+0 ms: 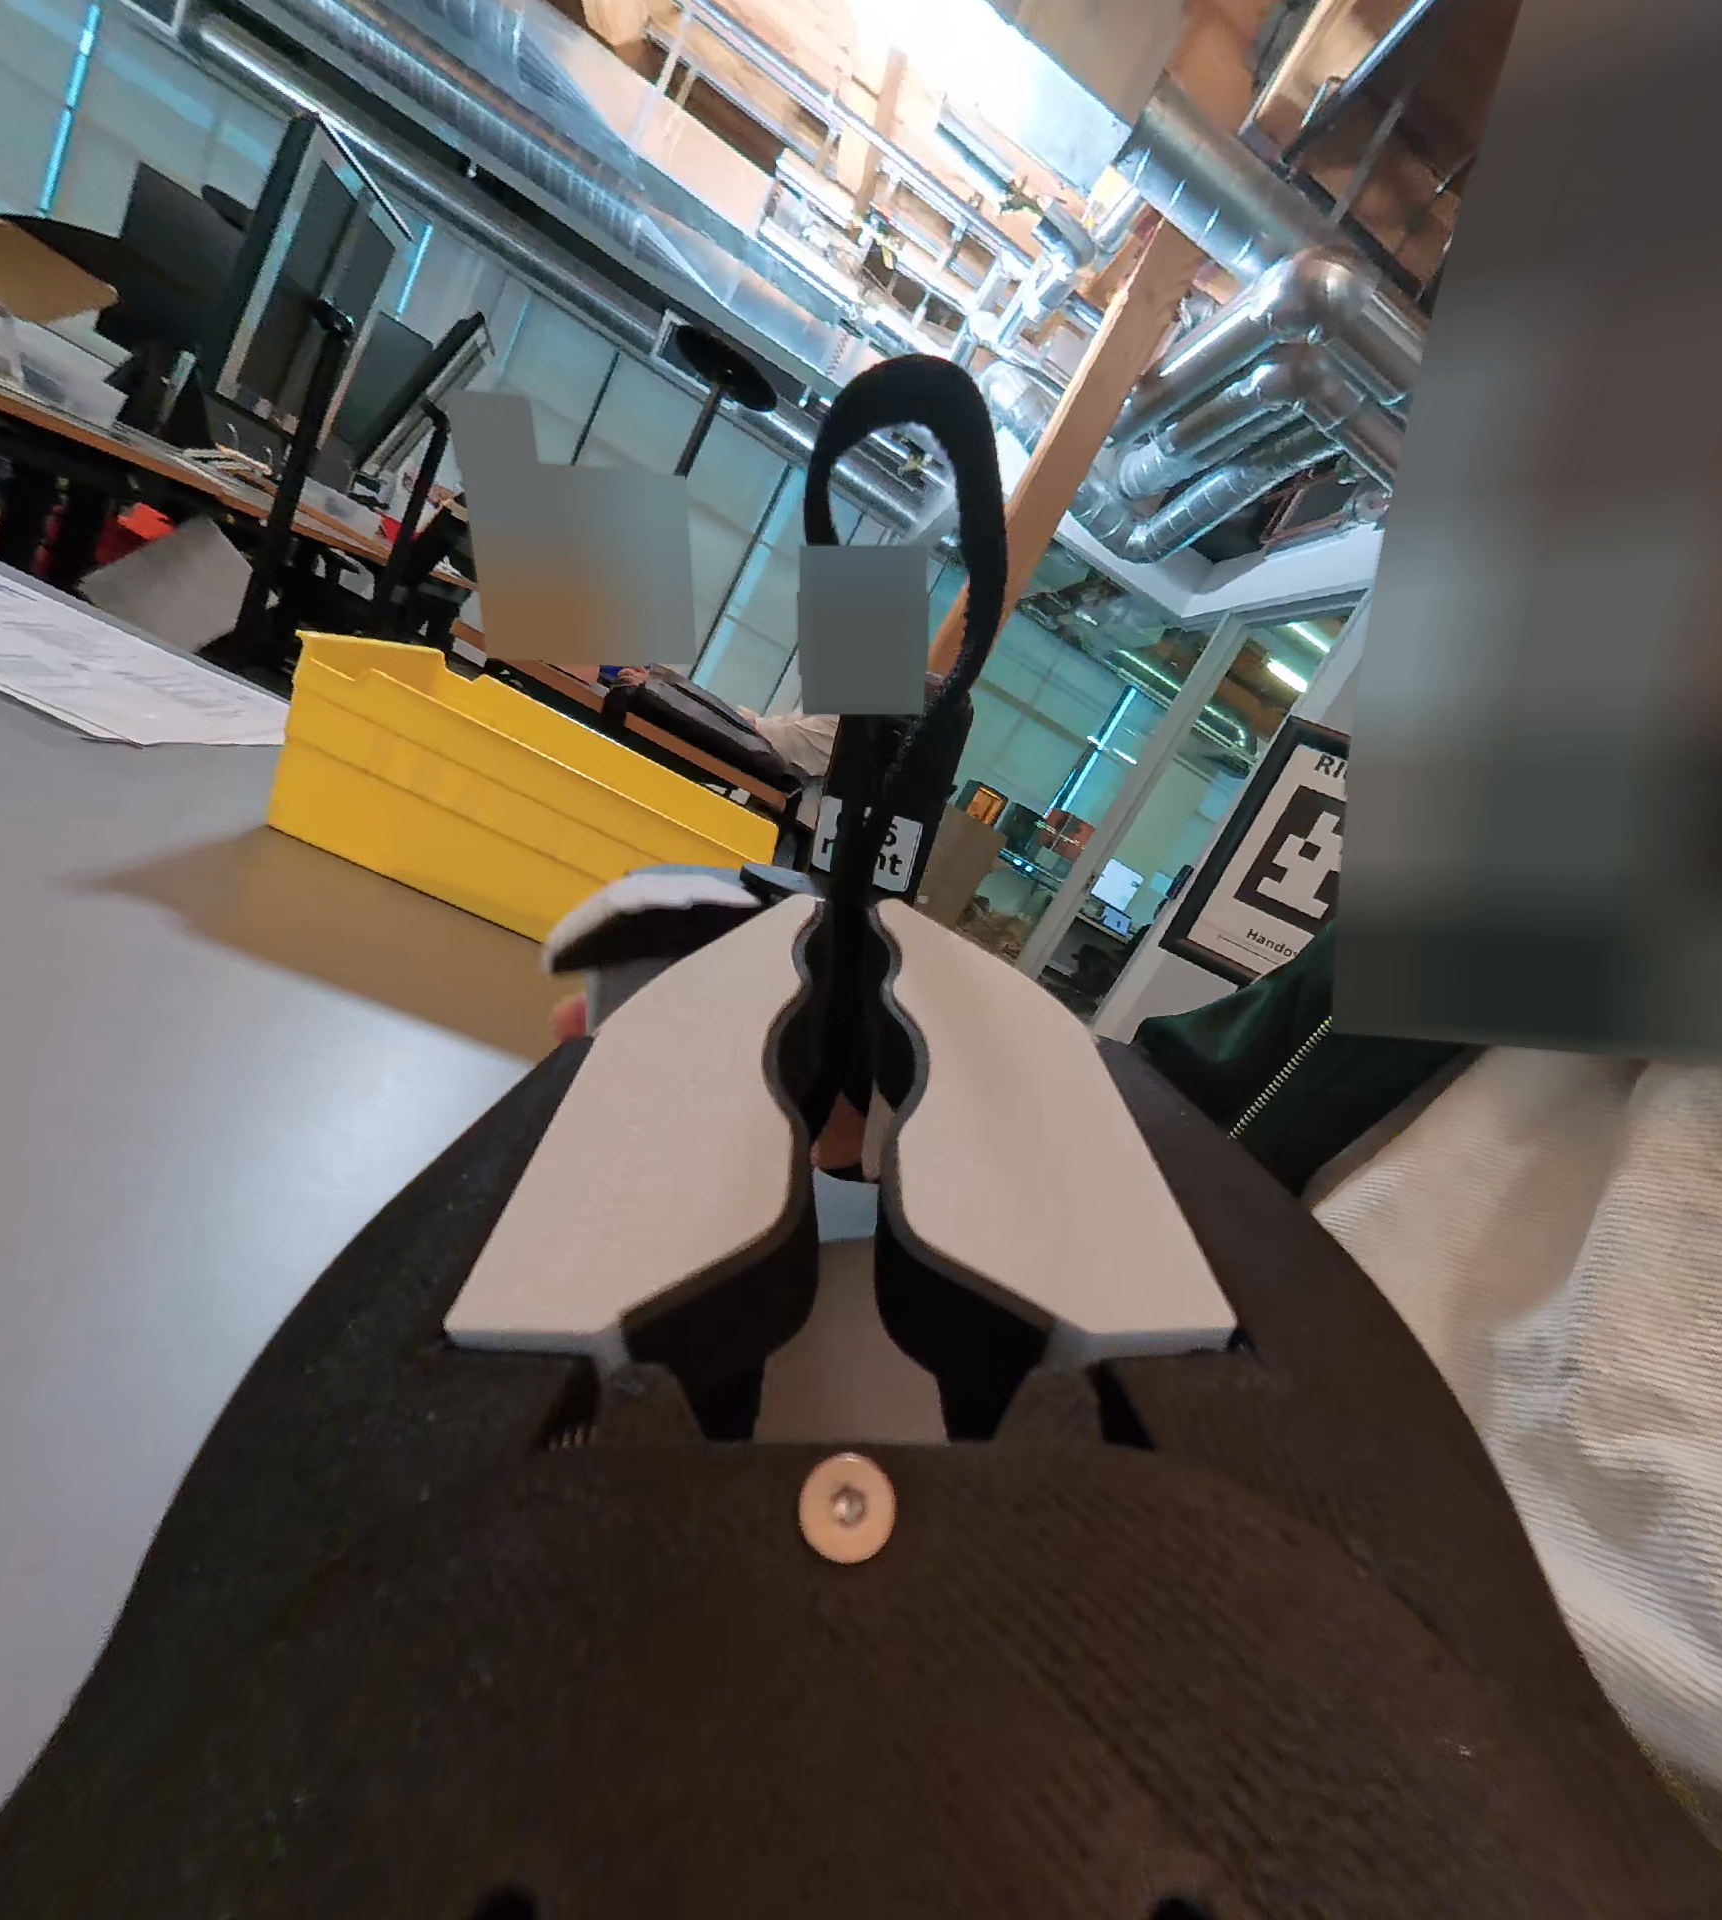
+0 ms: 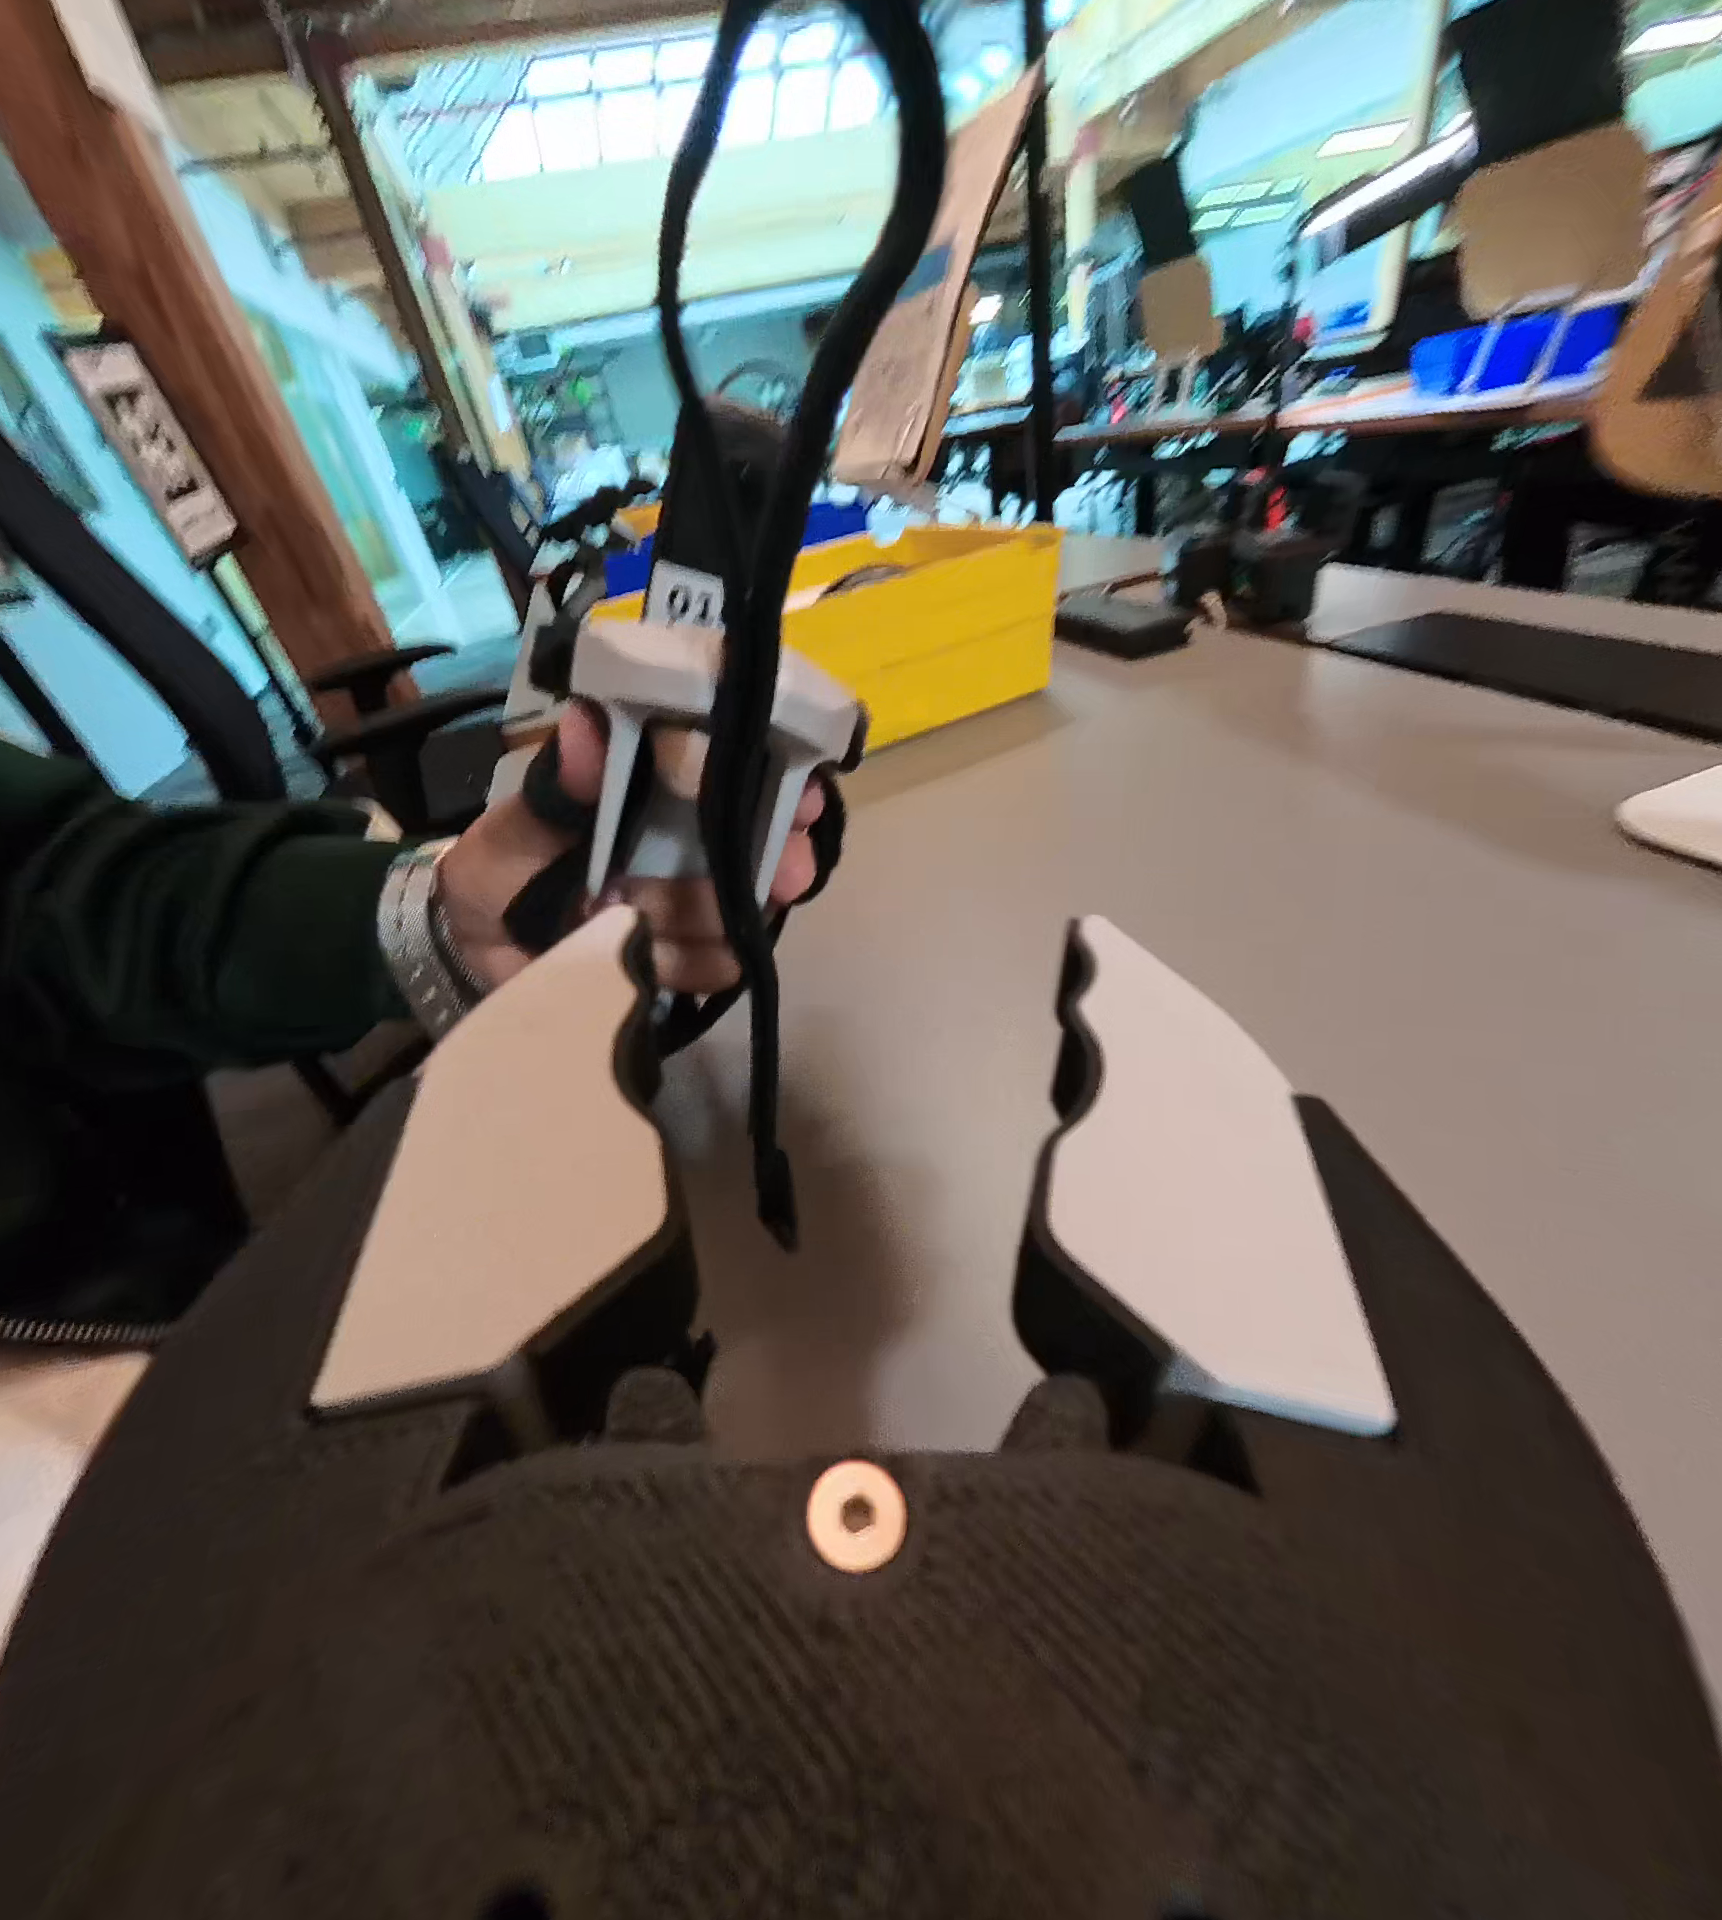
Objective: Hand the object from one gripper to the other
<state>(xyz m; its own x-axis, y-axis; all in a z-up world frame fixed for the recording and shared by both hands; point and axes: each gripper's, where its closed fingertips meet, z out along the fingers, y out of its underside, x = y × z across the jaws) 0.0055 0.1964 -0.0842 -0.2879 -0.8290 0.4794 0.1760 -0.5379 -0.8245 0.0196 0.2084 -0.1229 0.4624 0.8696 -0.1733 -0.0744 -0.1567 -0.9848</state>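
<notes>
1. Left claw: closed on a black cord. The two grey fingers meet at the tips with the cord pinched between their scalloped edges. The claw points upward, above the grey counter.

2. Task object, left wrist view: the cord rises from the pinch, runs up as a doubled strand and closes into a loop at the top. Its long axis is near vertical, in line with the claw's fingers.

3. Task object, right wrist view: the same cord stands as a tall loop above the left claw, which a hand in a dark green sleeve holds. One loose tail drops below the pinch, its end hanging in the gap between the right claw's fingers, closer to the left finger. No contact with either finger is visible.

4. Right claw: wide open and holding nothing. It sits below and in front of the left claw, pointing toward it.

5. Governing relation: the hanging tail lies along a near-vertical axis, crossing the right claw's opening left of centre. Judgement: closing there would catch only the thin tail end; a small shift leftward and forward would bring more of the cord between the fingers. The left claw should keep its hold until the right has closed.

6. Background: a yellow bin stands on the counter behind both claws, well apart from the handover.
</notes>
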